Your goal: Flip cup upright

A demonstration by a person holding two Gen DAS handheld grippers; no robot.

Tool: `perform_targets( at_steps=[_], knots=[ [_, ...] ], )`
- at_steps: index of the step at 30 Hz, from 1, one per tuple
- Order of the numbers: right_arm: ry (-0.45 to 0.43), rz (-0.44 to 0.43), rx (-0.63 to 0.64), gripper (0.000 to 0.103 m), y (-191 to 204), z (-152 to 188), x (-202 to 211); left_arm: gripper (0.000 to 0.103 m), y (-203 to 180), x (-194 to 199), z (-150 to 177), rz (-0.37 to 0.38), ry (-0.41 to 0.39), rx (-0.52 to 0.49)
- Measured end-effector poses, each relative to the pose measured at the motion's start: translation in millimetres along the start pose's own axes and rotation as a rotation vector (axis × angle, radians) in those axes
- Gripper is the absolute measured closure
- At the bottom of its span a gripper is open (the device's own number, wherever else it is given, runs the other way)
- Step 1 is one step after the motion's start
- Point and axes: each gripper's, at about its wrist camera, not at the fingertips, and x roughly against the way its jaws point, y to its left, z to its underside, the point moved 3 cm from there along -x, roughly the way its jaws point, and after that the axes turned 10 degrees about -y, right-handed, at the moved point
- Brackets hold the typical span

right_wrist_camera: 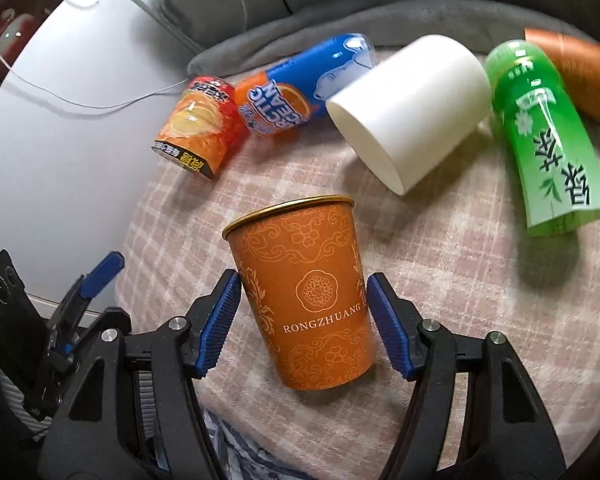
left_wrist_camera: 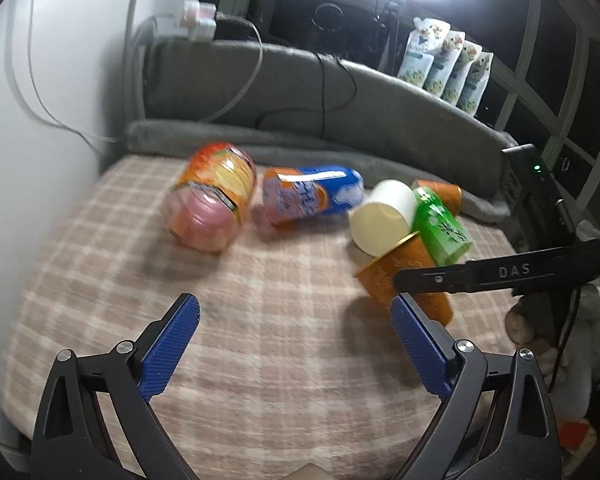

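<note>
An orange paper cup [right_wrist_camera: 312, 300] marked RONGZHUANG stands mouth up, slightly tilted, on the checked blanket [right_wrist_camera: 440, 280]. My right gripper [right_wrist_camera: 303, 292] has its blue pads on either side of the cup's wall, the left pad touching and a narrow gap at the right pad. The same cup shows in the left wrist view [left_wrist_camera: 396, 276], with the right gripper's black finger [left_wrist_camera: 500, 274] across it. My left gripper [left_wrist_camera: 294, 320] is open and empty above the blanket, left of the cup.
Lying on the blanket: a white cup [right_wrist_camera: 408, 112], a green bottle [right_wrist_camera: 548, 140], a second orange cup [right_wrist_camera: 576, 72], a blue-orange bottle [right_wrist_camera: 296, 88], an orange jar [right_wrist_camera: 200, 128]. A grey cushion [left_wrist_camera: 300, 80] lines the back. A white wall [left_wrist_camera: 40, 120] stands at left.
</note>
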Motion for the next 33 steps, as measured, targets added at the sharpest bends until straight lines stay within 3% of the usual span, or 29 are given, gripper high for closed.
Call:
perform_targets(
  at_steps=[6, 9, 19, 25, 33],
  knots=[
    [-0.003, -0.019, -0.011, 0.032, -2, 0, 3, 0.007, -7, -13, 3, 0.061, 0.06, 0.058],
    [-0.03, -0.017, 0.003, 0.023, -1, -1, 12, 0.01, -10, -19, 3, 0.088, 0.086, 0.09],
    [-0.263, 0.106, 0.082, 0.023, -4, 7, 90, 0.01, -16, -43, 0, 0.181, 0.167, 0.255],
    [-0.384, 0.136, 0.076, 0.023, -12, 23, 134, 0.01, -20, -70, 4, 0.215, 0.223, 0.378],
    [-0.416, 0.163, 0.032, 0.023, -33, 42, 156, 0.011, -28, -96, 8, 0.215, 0.271, 0.423]
  ],
)
